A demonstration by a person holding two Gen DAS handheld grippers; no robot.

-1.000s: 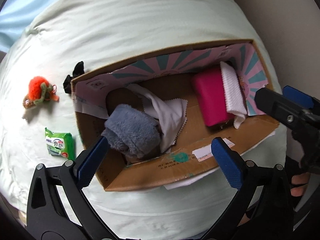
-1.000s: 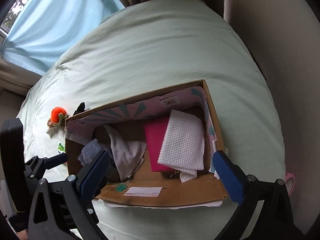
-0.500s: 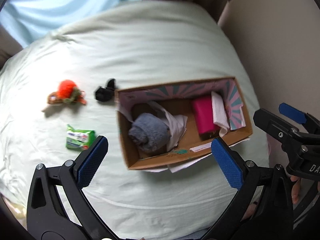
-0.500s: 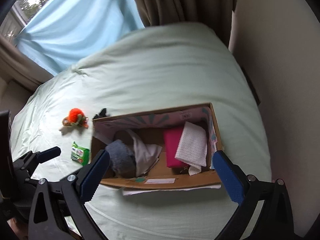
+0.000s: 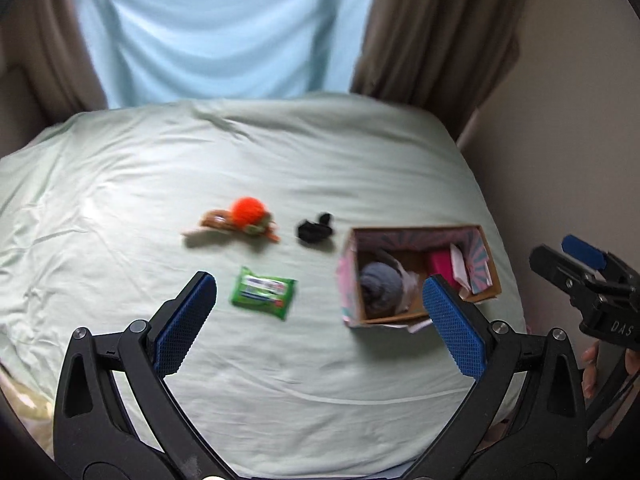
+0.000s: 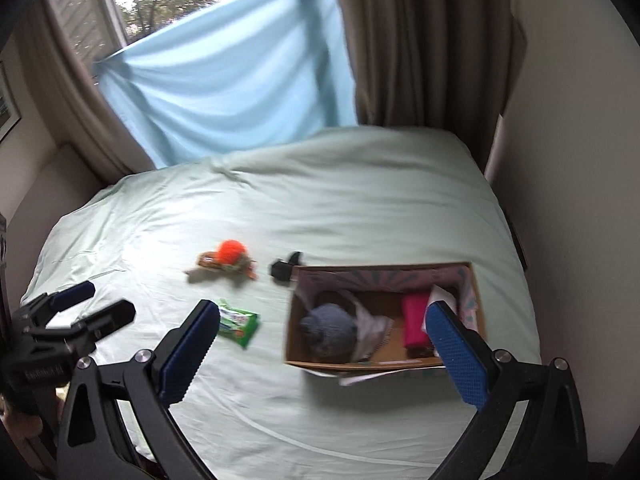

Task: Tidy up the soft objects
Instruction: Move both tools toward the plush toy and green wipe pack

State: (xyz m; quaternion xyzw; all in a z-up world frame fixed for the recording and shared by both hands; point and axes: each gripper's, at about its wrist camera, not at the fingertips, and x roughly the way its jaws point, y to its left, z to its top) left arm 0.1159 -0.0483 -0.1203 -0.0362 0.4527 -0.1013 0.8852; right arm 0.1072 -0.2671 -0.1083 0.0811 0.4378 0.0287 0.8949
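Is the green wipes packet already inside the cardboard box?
No, the green wipes packet lies on the bedsheet, left of the cardboard box.

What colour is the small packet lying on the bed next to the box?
Green, with a white and blue label: the packet shows best in the left wrist view.

We can read only one marking: the white letters "DAS" on the black body of the right gripper (image 5: pixel 582 264), at the right edge of the left wrist view. Printing on the green packet (image 5: pixel 262 291) and the cardboard box (image 6: pixel 362 366) is too blurred to read.
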